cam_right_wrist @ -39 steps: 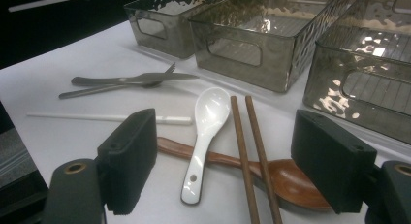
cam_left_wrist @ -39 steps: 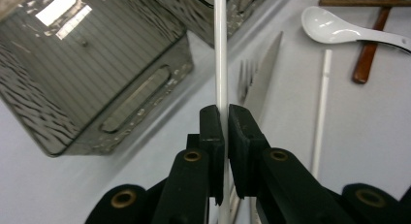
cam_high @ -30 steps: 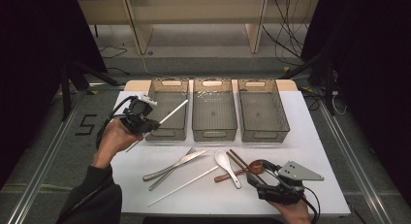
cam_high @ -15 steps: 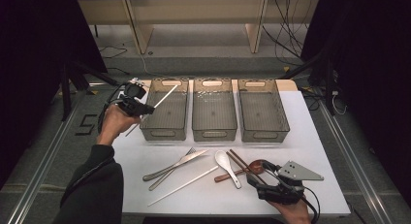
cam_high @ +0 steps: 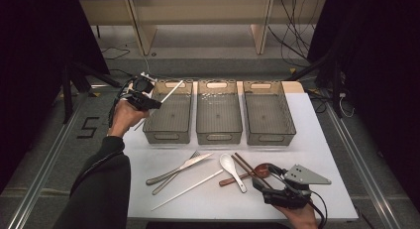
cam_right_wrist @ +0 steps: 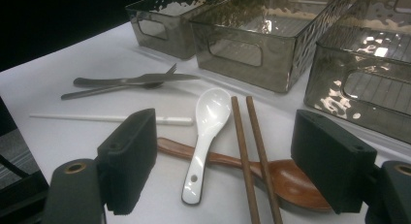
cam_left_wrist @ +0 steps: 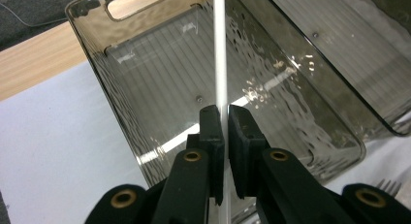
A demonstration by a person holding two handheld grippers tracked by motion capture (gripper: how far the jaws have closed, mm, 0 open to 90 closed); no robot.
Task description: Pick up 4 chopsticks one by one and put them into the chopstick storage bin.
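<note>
A: High view first. Left gripper (cam_high: 151,101) up at the far left of the table, by the far left corner of the left bin (cam_high: 168,112). Clamped on a white chopstick (cam_high: 171,93), which slants up and to the right over that bin's far left part.

B: And the right gripper (cam_high: 270,182)?

A: Near right of the table (cam_high: 317,154), low, jaws spread wide, nothing between them. Just beyond its tips: a brown wooden spoon (cam_high: 260,169), two brown chopsticks (cam_high: 245,164) and a white ceramic spoon (cam_high: 232,170). Further left, a second white chopstick (cam_high: 188,190), a knife (cam_high: 181,168) and a fork (cam_high: 176,174) on the cloth.

B: Left gripper view?

A: Jaws nearly together, pinching the white chopstick (cam_left_wrist: 220,54) between the pads (cam_left_wrist: 212,124). Stick straight up the middle, flush against both pads, most of its length beyond the tips, a short bit visible below the pads. Behind it, the smoky clear wall and ribbed floor of the left bin (cam_left_wrist: 160,83); middle bin (cam_left_wrist: 349,44) to the right.

B: Right gripper view?

A: Jaws far apart, nothing gripped. Between them on the table, not touching either pad: white ceramic spoon (cam_right_wrist: 206,132) lying across the brown wooden spoon (cam_right_wrist: 291,183), brown chopsticks (cam_right_wrist: 252,151) side by side over it. Second white chopstick (cam_right_wrist: 111,118), knife (cam_right_wrist: 140,79) and fork (cam_right_wrist: 106,89) further off to the left, three bins along the far side.
</note>
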